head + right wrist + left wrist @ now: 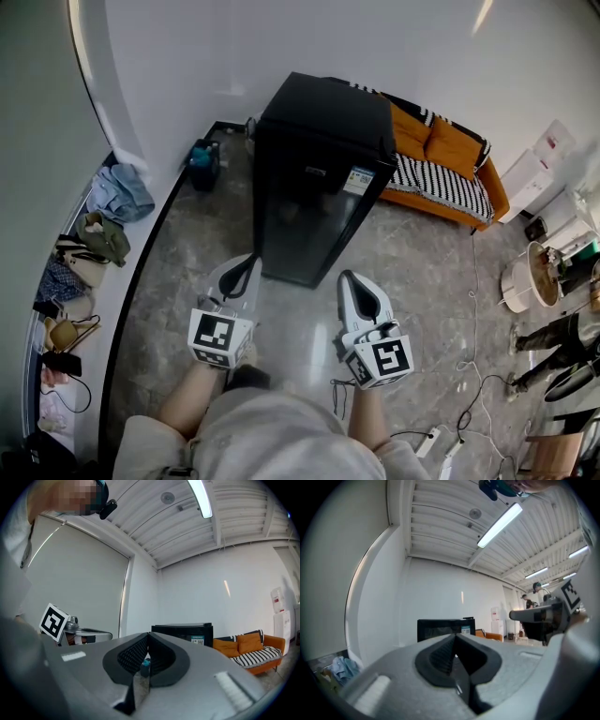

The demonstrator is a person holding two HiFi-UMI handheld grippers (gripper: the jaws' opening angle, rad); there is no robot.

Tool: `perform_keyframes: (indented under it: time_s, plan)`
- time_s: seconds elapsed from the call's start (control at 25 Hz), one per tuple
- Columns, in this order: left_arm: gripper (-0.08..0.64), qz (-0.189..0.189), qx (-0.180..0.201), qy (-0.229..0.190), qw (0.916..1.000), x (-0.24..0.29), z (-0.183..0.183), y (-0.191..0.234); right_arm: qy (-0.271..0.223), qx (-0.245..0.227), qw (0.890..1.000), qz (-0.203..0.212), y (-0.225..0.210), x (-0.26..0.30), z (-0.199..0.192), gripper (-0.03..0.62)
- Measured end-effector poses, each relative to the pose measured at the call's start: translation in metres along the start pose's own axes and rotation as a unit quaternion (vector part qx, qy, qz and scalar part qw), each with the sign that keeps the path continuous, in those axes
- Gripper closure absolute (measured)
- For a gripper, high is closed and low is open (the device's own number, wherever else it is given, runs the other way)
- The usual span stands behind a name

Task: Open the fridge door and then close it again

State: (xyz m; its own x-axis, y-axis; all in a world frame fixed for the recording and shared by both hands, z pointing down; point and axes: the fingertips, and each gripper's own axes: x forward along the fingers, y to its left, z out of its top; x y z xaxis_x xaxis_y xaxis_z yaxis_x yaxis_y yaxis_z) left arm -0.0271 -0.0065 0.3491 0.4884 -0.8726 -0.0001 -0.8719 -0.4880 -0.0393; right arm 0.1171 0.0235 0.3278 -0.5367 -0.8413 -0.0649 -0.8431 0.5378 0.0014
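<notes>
Standing before the closed black fridge (319,178), the person holds the left gripper (249,268) and the right gripper (350,279) level, both with jaws together, holding nothing.

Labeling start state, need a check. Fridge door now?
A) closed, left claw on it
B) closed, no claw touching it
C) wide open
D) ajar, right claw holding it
B: the fridge door sits shut, and the left claw and right claw are both short of it, jaws together and empty.

No print can be read: the sticker (358,180) on the fridge (319,131) (pale, top corner) is too small.
</notes>
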Motion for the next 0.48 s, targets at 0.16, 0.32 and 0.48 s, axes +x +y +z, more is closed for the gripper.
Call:
perform_keyframes:
  time_s: [0.16, 0.32, 0.48]
  plan:
    - [0.558, 0.002, 0.001, 0.0, 1.0, -0.004, 0.0002, -0.0038, -0.003, -0.001, 1.0, 0.0, 0.0008, -0.0048, 0.0014, 0.594]
    - [0.558, 0.005, 0.001, 0.001, 1.0, -0.0047, -0.0013, -0.0036, -0.004, -0.002, 1.0, 0.004, 0.0014, -0.0047, 0.0011, 0.594]
    - [0.558, 0.005, 0.003, 0.002, 1.0, -0.0031, -0.0023, -0.008, -0.006, -0.003, 1.0, 0.007, -0.0009, -0.0067, 0.001, 0.594]
